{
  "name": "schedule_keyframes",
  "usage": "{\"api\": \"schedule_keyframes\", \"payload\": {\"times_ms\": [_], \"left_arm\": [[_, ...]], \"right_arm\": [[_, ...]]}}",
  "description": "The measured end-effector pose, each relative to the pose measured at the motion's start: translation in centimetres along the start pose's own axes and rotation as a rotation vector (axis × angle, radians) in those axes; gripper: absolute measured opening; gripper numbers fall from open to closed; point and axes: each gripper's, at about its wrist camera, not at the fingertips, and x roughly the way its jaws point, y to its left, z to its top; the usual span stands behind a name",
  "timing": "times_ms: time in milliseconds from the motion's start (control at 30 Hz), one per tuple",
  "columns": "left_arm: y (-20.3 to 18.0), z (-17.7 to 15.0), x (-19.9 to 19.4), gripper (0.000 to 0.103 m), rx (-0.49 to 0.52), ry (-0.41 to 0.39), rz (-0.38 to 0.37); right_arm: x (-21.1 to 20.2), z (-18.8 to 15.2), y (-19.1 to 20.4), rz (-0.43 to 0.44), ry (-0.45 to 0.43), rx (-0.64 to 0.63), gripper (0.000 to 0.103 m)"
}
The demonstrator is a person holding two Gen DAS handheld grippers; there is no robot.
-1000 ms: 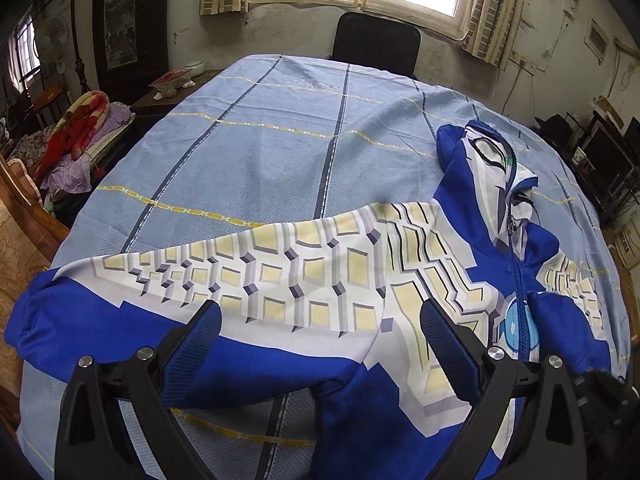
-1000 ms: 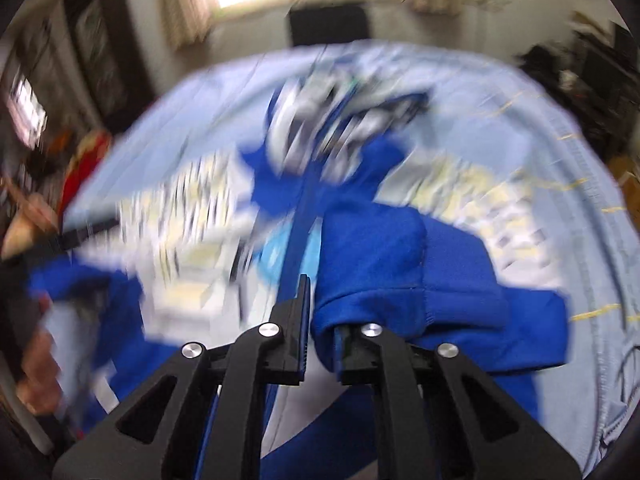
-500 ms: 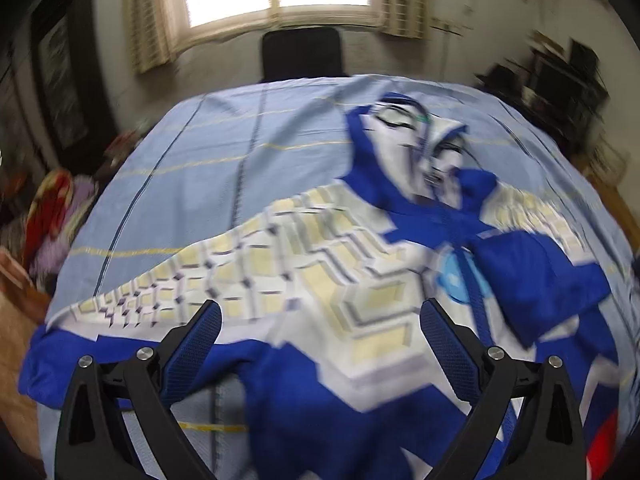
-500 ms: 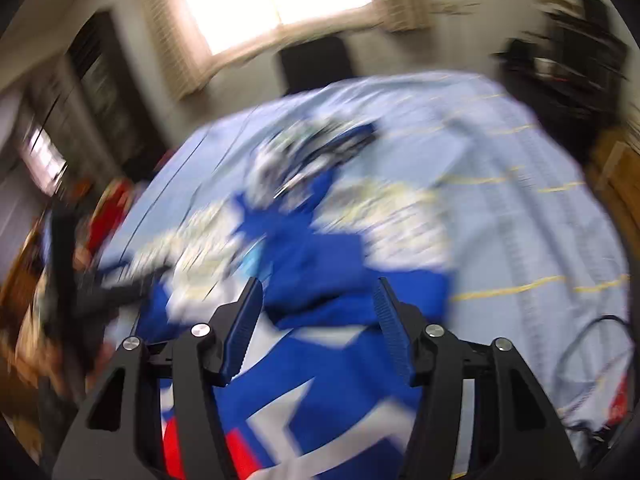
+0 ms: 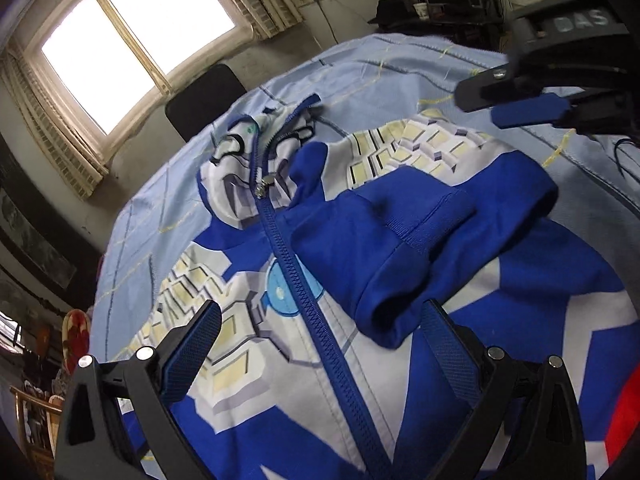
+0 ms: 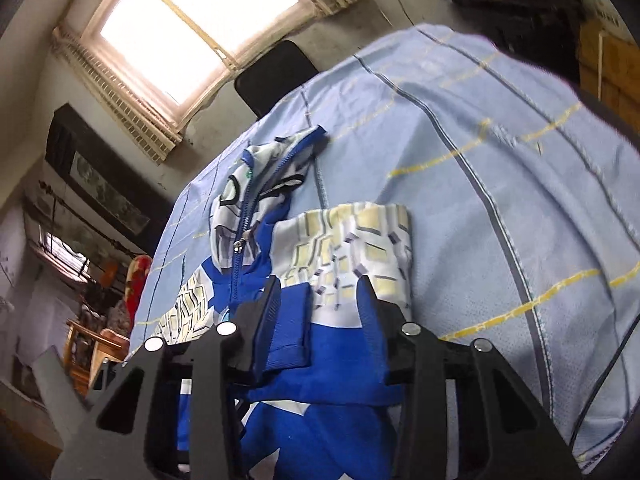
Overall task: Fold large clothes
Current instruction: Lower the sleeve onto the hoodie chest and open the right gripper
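A blue, white and yellow zip-up jacket (image 5: 304,288) is seen laid front-up on a pale blue striped sheet (image 5: 380,68) covering the table, its hood (image 5: 256,160) pointed toward the window (image 5: 132,40) and a black chair (image 5: 204,96). 1 sleeve (image 5: 404,240) is folded across the chest, its blue cuff resting just beside the zipper (image 5: 296,280). The left gripper (image 5: 320,344) is held above the lower chest with its 2 fingers spread wide, nothing pinched between them. The right gripper (image 6: 318,312) is positioned over the folded sleeve (image 6: 352,248); its jaws have just been narrowing and are seen partly apart, with blue fabric lying between them, though no pressing of the pads on the cloth can be made out. It also appears at the upper right of the left view (image 5: 532,100).
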Motion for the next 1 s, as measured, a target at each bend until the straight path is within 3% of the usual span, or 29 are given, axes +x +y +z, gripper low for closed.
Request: {"api": "schedule_keyframes", "payload": {"times_ms": [167,300,400,433,467,567,633,667,733,833,967,1000], "left_arm": [[-0.4,1.1,1.7,0.100,0.014,0.030,0.001],[0.5,2.3,1.9,0.094,-0.056,0.014,-0.014],[1.9,2.4,2.4,0.053,-0.139,0.036,-0.079],[2.6,2.2,2.6,0.031,-0.171,0.053,-0.122],[3.2,1.9,2.7,0.021,-0.204,0.064,-0.158],[5.3,0.7,2.3,0.021,-0.298,0.066,-0.203],[6.4,-0.2,1.9,0.027,-0.348,0.063,-0.223],[6.9,-0.6,1.7,0.047,-0.373,0.066,-0.224],[7.7,-1.6,1.4,0.070,-0.412,0.066,-0.202],[8.6,-2.6,1.4,0.071,-0.444,0.087,-0.194],[10.5,-3.4,1.6,0.074,-0.515,0.097,-0.189],[11.0,-3.6,1.5,0.075,-0.537,0.094,-0.207]], "right_arm": [[0.0,0.1,-1.3,0.040,0.017,0.069,0.040],[0.5,-0.1,-1.1,0.048,0.037,0.066,0.040],[0.4,-0.2,-1.2,0.039,0.036,0.068,0.040],[0.5,-0.2,-1.3,0.039,0.040,0.073,0.040],[0.6,-0.2,-1.4,0.039,0.045,0.077,0.040],[1.1,-0.4,-1.4,0.034,0.064,0.076,0.040],[1.4,-0.6,-0.9,0.021,0.076,0.051,0.040],[1.7,-0.7,-0.7,0.009,0.083,0.035,0.040],[2.2,-1.0,-0.3,-0.017,0.099,0.009,0.039],[3.5,-1.5,-0.2,-0.053,0.153,-0.013,0.034],[4.7,-1.9,-0.7,-0.100,0.195,-0.010,0.010],[4.8,-1.9,-0.9,-0.108,0.197,-0.008,0.008]]}}
